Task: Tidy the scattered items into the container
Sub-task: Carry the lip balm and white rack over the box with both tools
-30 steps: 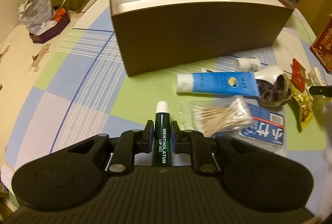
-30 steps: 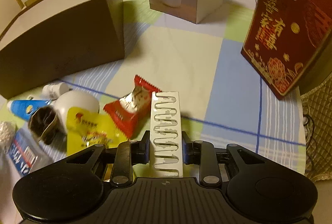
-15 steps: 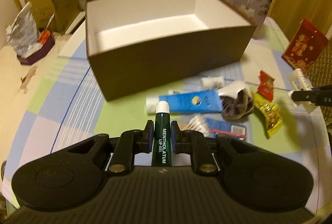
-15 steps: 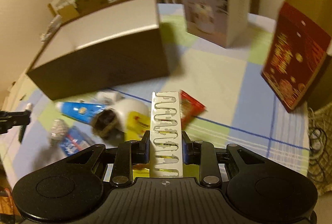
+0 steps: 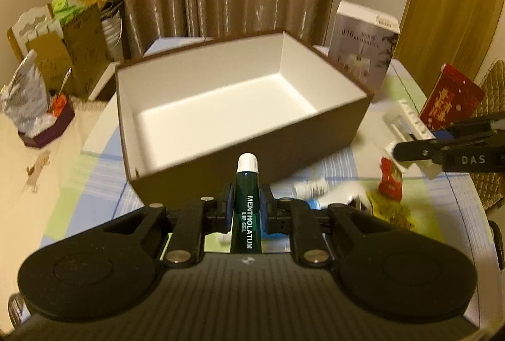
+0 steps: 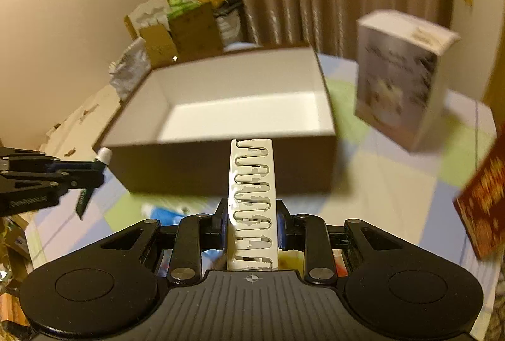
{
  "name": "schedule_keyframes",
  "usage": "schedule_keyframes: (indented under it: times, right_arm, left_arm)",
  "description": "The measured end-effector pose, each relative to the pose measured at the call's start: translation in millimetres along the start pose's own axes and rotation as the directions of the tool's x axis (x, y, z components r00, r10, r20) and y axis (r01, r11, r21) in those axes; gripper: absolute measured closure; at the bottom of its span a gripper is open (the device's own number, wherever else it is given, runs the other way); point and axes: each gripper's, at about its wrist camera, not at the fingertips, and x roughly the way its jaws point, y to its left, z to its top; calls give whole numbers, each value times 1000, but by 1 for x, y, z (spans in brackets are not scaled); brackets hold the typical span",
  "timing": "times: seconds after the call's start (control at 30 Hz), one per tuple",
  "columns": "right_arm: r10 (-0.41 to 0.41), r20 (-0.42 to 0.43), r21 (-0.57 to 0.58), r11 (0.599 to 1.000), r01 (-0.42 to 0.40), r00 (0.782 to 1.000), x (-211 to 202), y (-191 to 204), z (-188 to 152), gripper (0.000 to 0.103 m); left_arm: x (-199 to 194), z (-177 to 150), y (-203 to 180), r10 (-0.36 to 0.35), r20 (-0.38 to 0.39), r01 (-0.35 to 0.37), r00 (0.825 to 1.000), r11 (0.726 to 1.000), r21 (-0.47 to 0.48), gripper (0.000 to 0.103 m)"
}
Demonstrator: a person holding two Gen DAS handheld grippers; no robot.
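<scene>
Both views, grippers lifted above the table [image 5: 79, 180]. Hidden or unclear: the left gripper [image 5: 247, 208] covers the lower end of the lip gel [image 5: 247, 214] and most of the blue tube [image 5: 271, 234] behind it; the small white bottle [image 5: 311, 188] and yellow packet [image 5: 391, 211] are blurred. In the right view the humidifier box [image 6: 401, 82] and red box [image 6: 483, 199] are smeared by motion, and the items under the right gripper [image 6: 252, 214] cannot be identified.

Legible writing: "MENTHOLATUM LIP GEL" on the green tube; "DAS" on the right gripper's side as seen from the left; "J10" on the humidifier box in the left view. The gold characters on the red box are too blurred to read.

Left gripper: clamped on the lip gel, white cap pointing far, toward the near wall of the container [image 5: 252, 132]. Right gripper: clamped on the white clip strip [image 6: 252, 202], which stands upright between the pads, its far end overlapping the container's near wall.

Container: open brown box with white lining, nothing seen inside, centre of the table beyond both grippers.

Change from a second earlier: both grippers have risen with their loads; the container's floor, formerly hidden behind its wall, is now visible, and the scattered items have dropped low in both views.
</scene>
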Motion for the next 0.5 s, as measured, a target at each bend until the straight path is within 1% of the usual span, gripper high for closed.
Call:
schedule_keyframes:
  times: [0.17, 0.3, 0.5]
  right_arm:
    - [12, 38, -40, 999, -11, 999, 12, 11, 29, 72]
    - [17, 61, -47, 999, -14, 998, 27, 11, 54, 72]
    - [6, 67, -36, 999, -4, 998, 56, 4, 85, 73]
  left_arm:
    - [8, 25, 8, -2, 32, 2, 999, 1000, 13, 90]
    - [19, 49, 16, -4, 59, 3, 998, 1000, 20, 90]
    - [47, 79, 25, -7, 62, 6, 998, 1000, 16, 90]
